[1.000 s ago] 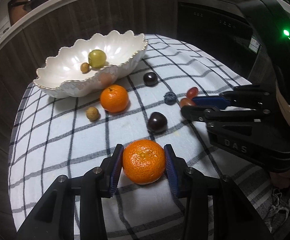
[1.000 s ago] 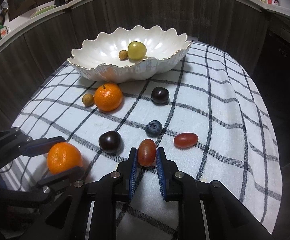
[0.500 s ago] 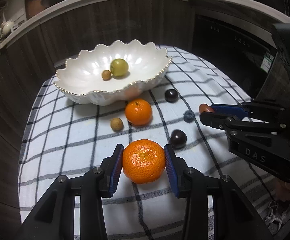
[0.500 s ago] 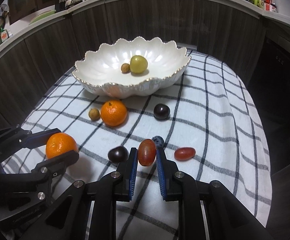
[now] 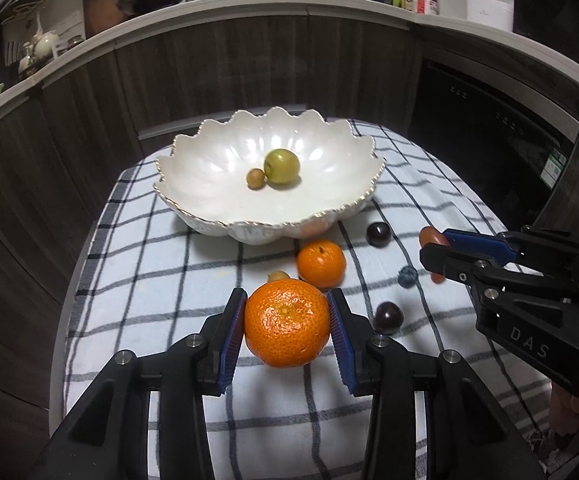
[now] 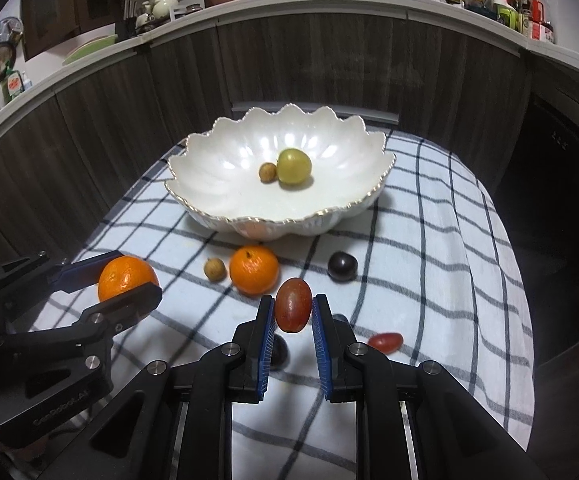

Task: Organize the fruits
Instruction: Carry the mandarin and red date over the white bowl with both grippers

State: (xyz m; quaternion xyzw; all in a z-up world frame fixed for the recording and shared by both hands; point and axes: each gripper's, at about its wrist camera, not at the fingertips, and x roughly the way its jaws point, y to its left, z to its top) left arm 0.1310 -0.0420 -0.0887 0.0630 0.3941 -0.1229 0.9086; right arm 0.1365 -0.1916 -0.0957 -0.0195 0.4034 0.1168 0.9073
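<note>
My left gripper [image 5: 287, 322] is shut on a mandarin [image 5: 286, 324] and holds it above the checked cloth [image 5: 149, 280]. My right gripper [image 6: 293, 312] is shut on a red grape [image 6: 293, 310], also lifted off the cloth. Ahead of both stands a white scalloped bowl [image 5: 209, 168] with a green fruit [image 5: 282, 166] and a small brown longan [image 5: 256, 178] inside. On the cloth in front of the bowl lie a second mandarin [image 6: 254, 270], a longan [image 6: 214, 269], two dark plums [image 6: 342, 266] [image 5: 386, 317], a blueberry [image 5: 407, 276] and another red grape [image 6: 385, 341].
The table is small, and the cloth hangs over its edges left, right and front. A dark wood-panelled counter wall [image 6: 329, 72] curves close behind the bowl. A black appliance front [image 5: 489, 128] stands to the right.
Both grippers have risen off the cloth with their fruits and tilted up, so the bowl and the counter behind show more fully. Each grip has stayed the same.
</note>
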